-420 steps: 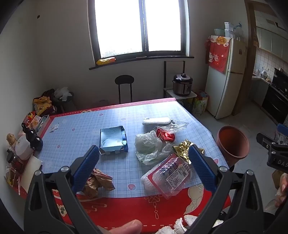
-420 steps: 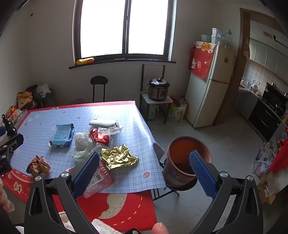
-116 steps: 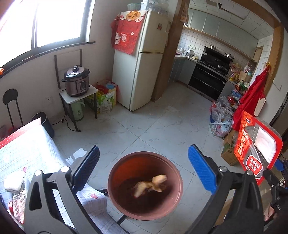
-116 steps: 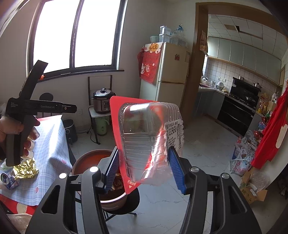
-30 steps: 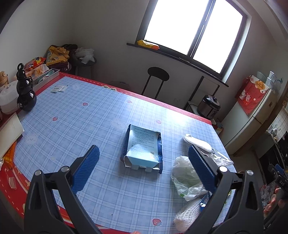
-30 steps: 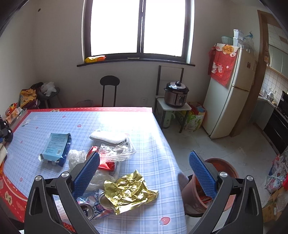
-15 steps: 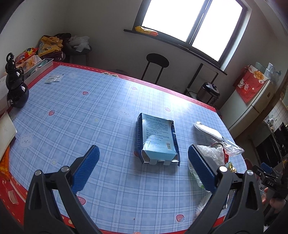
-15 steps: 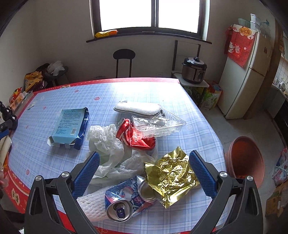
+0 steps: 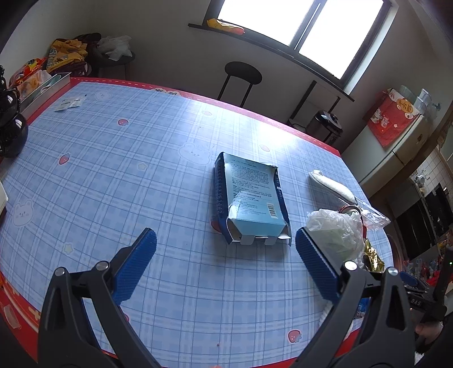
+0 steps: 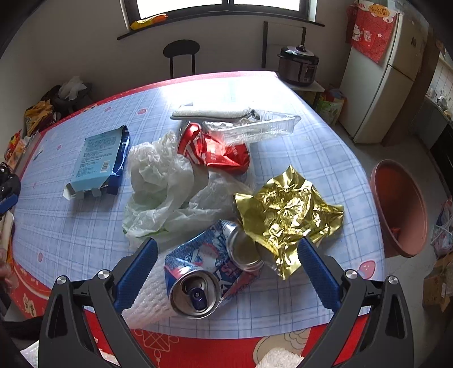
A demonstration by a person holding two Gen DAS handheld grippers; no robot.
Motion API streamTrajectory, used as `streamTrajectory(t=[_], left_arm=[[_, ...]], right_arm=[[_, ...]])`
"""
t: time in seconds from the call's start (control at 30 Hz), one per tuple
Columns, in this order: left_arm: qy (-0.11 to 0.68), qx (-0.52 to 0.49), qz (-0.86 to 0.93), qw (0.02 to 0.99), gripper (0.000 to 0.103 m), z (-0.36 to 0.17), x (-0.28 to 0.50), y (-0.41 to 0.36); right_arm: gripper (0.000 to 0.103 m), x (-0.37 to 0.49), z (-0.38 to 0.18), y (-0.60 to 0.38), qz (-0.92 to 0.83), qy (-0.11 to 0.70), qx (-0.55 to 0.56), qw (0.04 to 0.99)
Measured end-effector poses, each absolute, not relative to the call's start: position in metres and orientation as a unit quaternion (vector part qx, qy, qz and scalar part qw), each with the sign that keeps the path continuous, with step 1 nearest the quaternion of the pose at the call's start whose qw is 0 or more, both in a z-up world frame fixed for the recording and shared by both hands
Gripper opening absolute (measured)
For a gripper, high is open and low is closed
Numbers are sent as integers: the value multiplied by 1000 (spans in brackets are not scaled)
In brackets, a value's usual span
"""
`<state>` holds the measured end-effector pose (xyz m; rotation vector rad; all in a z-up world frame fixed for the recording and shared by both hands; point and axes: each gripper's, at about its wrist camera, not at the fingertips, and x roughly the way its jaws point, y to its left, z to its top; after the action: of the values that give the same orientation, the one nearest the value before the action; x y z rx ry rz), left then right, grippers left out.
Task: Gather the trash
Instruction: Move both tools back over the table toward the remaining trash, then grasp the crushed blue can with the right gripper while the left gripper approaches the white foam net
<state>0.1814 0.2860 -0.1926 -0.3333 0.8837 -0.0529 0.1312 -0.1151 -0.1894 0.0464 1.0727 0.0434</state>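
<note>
Crushed blue can (image 10: pixel 203 271) shows only in the right wrist view, lower centre, between the wide-open right claw (image 10: pixel 223 266); the left claw (image 9: pixel 223 263), equally wide and empty, frames a blue box (image 9: pixel 250 198) mid-table.

Bright window (image 9: pixel 297 25) daylight glares on the tablecloth (image 9: pixel 254 136); fisheye edges bend, darken.

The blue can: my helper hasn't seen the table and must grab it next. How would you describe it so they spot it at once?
On the checked table, go to the trash pile at the near edge, just ahead of the right gripper. The blue can lies crushed on its side beside the gold foil, its open top facing you. The other can is red and farther back.
</note>
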Motion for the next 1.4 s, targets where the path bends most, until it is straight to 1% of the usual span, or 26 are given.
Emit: streamTrajectory(t=[0.07,0.17,0.23,0.33,0.43,0.5,0.77,0.83,0.93,1.27,1.4], left_arm=[[430,-153,-37,889,97,-196,184,279],[437,-148,-52,886,97,-200,186,269],[439,-144,-59,885,97,-201,186,263],[440,-139,-67,885,97,-200,182,259],[441,-134,-68,885,97,-199,177,260],[442,-134,-66,884,97,-199,175,262],[441,-145,-61,884,97,-199,166,267],[441,-144,-64,884,97,-199,165,265],[442,-142,-72,883,97,-198,163,259],[448,-132,-95,879,97,-198,159,236],[447,-126,-106,879,97,-194,158,225]], right_arm=[[94,122,-198,-105,38,523,17,851],[85,114,-214,-91,64,548,9,834],[74,112,-224,-87,73,559,20,826],[63,114,-237,-89,77,571,49,816],[63,114,-246,-90,70,572,55,816],[63,114,-246,-88,70,563,47,822],[63,117,-249,-91,58,567,44,821],[54,117,-248,-92,66,564,46,822],[54,114,-244,-92,70,559,46,825],[53,102,-209,-97,122,522,83,840],[53,98,-183,-94,152,487,91,855]])
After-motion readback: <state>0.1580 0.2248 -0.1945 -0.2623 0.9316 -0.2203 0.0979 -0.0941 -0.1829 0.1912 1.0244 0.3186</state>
